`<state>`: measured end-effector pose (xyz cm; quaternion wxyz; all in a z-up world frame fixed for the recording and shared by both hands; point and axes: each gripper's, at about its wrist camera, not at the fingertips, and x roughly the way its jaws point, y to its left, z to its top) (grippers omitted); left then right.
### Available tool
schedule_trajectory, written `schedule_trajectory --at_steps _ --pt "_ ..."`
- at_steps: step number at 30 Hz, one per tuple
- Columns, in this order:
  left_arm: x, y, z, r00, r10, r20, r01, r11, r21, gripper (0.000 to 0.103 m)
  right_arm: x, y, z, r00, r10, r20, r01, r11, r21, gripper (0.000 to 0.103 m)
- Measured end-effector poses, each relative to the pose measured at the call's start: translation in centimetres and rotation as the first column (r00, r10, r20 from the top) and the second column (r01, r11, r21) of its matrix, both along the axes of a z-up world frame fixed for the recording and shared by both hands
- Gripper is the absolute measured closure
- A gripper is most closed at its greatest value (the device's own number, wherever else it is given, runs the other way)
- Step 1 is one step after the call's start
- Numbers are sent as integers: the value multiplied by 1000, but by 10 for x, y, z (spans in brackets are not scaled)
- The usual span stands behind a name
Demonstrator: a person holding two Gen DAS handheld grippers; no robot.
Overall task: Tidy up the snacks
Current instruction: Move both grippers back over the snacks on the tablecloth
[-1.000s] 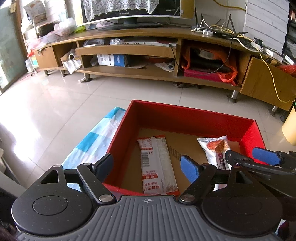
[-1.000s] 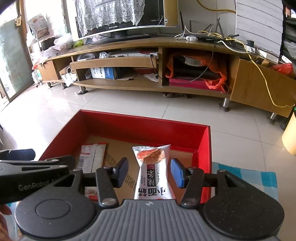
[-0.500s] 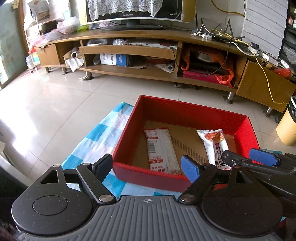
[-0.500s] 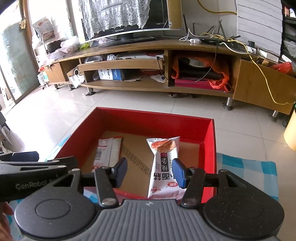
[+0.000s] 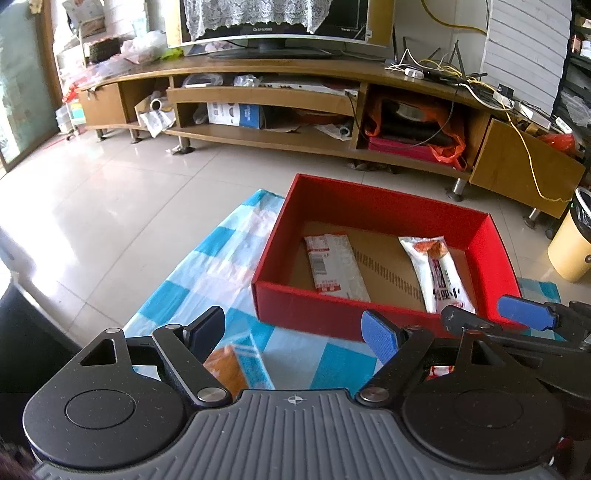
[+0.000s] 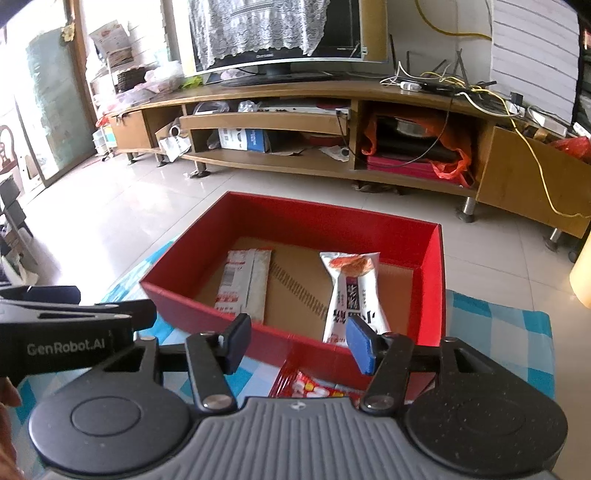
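Note:
A red box [image 5: 369, 206] [image 6: 332, 221] stands on a blue-and-white checked cloth [image 5: 221, 266]. Inside lie a flat white-and-red packet [image 5: 334, 262] [image 6: 245, 282] on the left and a white snack pack [image 5: 439, 269] [image 6: 351, 291] with a red picture on the right. My left gripper [image 5: 295, 332] is open over the cloth in front of the box, an orange packet [image 5: 225, 369] below it. My right gripper [image 6: 299, 343] has its jaws opening, nothing between them, above a red-and-white packet [image 6: 314, 384] at the box's near wall.
A long wooden TV stand [image 5: 295, 110] with a television [image 5: 273, 22], cables and clutter runs across the back. Tiled floor lies beyond the cloth. A yellow bin [image 5: 572, 243] stands at the far right.
Both grippers have drawn back from over the box to the cloth in front of it. The right jaws have widened a little. Two more packets have come into view below the grippers.

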<state>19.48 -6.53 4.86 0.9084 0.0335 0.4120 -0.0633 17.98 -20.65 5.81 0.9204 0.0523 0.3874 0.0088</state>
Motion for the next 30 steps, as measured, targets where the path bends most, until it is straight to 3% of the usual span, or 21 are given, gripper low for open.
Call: schedule_trajectory --at_steps 15,25,30 --pt "-37 26 -5 999 19 -31 -19 1000 0 17 -42 26 -2 997 69 -19 -70 997 -36 45" --pt "-68 41 -14 998 -23 -62 24 999 22 17 -73 53 -9 985 163 -53 -165 985 -40 40" --pt "-84 63 -26 992 -20 -124 21 1000 8 17 -96 60 -20 976 188 -109 -192 981 -31 40"
